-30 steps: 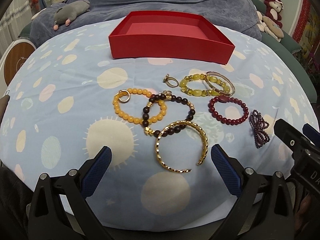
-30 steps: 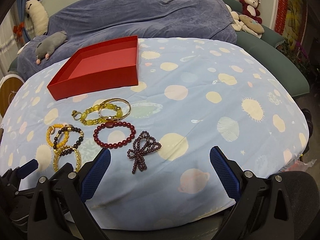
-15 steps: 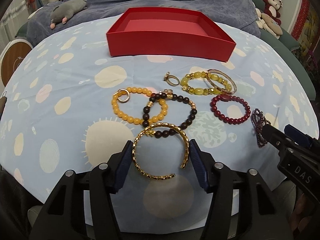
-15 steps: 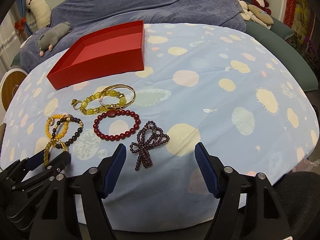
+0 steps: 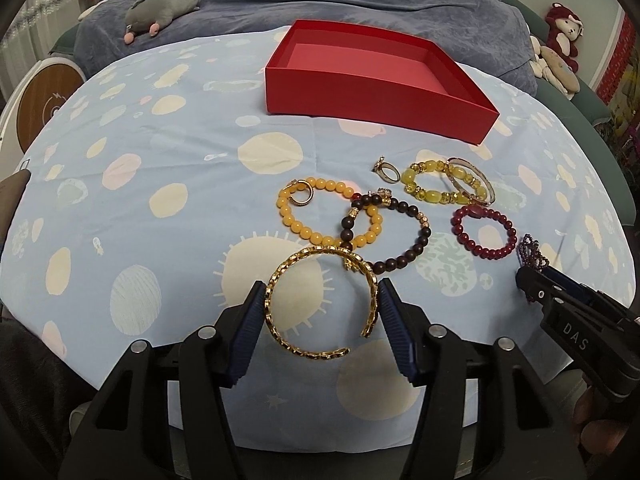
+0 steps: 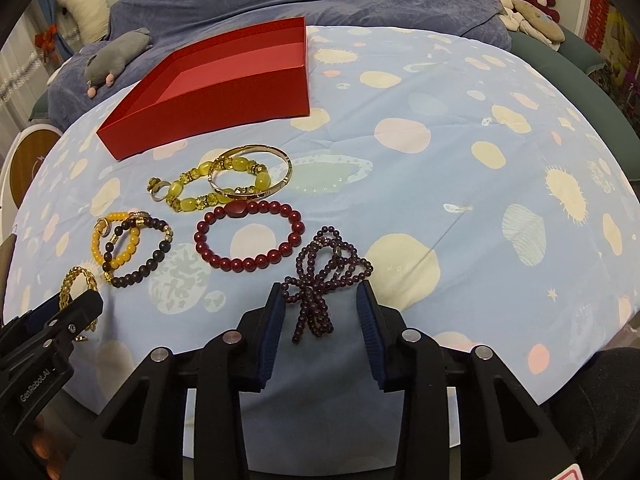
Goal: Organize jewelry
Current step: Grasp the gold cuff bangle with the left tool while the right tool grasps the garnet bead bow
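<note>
Gold cuff [image 5: 320, 304] clamped in left tongs [image 5: 322, 322], right tongs [image 6: 320, 320] closing around garnet strand [image 6: 324, 280], seemingly untouched.

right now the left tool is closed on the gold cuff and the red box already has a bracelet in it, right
Not quite. The left tool does grip the gold cuff, but the red box holds nothing: the left wrist view shows its bare floor, and every bracelet lies on the cloth.
</note>
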`<action>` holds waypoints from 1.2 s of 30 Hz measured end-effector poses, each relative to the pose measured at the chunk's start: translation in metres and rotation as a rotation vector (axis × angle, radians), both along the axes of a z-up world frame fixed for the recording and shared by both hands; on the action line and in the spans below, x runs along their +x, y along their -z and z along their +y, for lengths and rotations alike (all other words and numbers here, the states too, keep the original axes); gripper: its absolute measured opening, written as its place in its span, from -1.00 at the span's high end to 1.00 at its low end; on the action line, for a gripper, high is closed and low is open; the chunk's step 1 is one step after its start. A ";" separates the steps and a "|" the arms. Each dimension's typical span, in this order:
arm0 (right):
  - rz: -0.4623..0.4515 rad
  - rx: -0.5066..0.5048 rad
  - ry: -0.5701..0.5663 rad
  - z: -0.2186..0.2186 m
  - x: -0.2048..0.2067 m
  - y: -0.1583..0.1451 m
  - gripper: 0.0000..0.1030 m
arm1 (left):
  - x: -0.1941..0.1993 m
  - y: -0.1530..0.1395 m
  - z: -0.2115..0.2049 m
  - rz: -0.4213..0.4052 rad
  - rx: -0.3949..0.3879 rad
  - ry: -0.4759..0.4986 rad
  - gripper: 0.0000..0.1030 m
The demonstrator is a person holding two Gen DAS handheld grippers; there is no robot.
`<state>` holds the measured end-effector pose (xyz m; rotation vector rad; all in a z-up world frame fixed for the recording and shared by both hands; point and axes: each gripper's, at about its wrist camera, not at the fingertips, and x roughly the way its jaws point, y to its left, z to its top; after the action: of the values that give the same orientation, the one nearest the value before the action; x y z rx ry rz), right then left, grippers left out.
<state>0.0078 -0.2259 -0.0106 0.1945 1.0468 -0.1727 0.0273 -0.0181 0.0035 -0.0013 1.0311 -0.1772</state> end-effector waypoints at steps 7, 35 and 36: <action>-0.013 0.042 0.014 -0.008 -0.003 -0.009 0.83 | 0.000 -0.007 0.003 0.007 -0.011 -0.004 -0.05; -0.076 0.047 -0.069 -0.008 0.040 -0.052 0.17 | 0.102 -0.083 0.014 -0.084 -0.074 -0.050 -0.05; -0.053 0.044 -0.070 -0.006 0.034 -0.043 0.17 | 0.097 -0.078 0.015 -0.075 -0.077 -0.056 -0.05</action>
<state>0.0422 -0.2319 0.0329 0.2006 1.0032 -0.0811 0.1243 -0.0033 0.0813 -0.0929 0.9478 -0.1653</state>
